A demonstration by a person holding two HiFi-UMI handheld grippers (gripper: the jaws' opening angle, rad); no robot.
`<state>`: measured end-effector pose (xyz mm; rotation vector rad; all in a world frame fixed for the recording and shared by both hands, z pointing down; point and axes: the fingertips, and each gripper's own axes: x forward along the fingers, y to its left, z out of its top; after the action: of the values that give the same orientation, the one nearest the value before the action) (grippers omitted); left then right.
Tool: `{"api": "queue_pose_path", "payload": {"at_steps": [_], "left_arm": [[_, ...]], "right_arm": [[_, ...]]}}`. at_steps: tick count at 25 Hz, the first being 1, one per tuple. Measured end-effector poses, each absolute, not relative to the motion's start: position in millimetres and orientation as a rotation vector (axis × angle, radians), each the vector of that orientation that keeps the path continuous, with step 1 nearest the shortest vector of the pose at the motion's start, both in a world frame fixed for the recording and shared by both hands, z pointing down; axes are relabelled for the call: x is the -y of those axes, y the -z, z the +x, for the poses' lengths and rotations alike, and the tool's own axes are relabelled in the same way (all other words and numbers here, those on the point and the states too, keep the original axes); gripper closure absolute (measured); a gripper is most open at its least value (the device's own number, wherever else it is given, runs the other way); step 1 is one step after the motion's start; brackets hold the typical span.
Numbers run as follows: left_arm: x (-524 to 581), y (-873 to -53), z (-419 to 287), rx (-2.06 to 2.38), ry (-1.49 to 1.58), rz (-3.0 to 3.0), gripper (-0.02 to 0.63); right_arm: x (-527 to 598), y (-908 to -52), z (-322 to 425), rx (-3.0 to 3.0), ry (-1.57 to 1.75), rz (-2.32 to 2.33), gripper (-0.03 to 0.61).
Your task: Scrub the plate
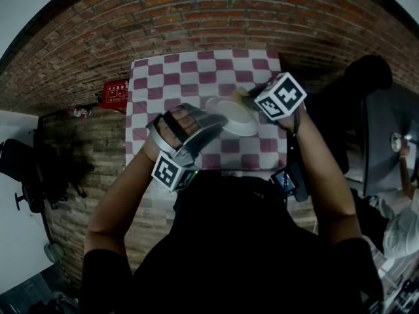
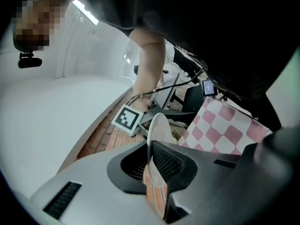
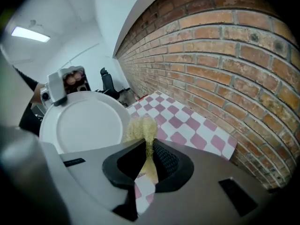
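A white plate (image 1: 234, 118) is held tilted above the checked table, and my left gripper (image 1: 211, 124) is shut on its left rim. In the left gripper view the plate (image 2: 158, 128) shows edge-on, pinched between the jaws of that gripper (image 2: 151, 165). My right gripper (image 1: 247, 98) is shut on a yellow fibrous scrubber (image 1: 241, 95) at the plate's far right edge. In the right gripper view the scrubber (image 3: 140, 129) sticks out of the gripper (image 3: 149, 159) right beside the rim of the plate (image 3: 79, 125). I cannot tell whether they touch.
The table (image 1: 196, 77) wears a pink and white checked cloth and stands on a brick floor. A red box (image 1: 114, 93) lies left of the table. A black office chair (image 1: 26, 169) stands at the far left, and dark furniture (image 1: 383, 142) crowds the right.
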<state>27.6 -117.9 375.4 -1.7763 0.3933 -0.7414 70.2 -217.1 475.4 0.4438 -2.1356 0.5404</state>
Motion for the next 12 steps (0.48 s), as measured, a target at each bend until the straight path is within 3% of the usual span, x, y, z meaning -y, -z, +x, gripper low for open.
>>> {"api": "queue_pose_path", "payload": {"at_steps": [12], "left_arm": [[115,-390,45,-0.338,0.728,-1.800,0.578]], "right_arm": [[192,-403,-11,2.271,-0.368,0.259,0.534]]}}
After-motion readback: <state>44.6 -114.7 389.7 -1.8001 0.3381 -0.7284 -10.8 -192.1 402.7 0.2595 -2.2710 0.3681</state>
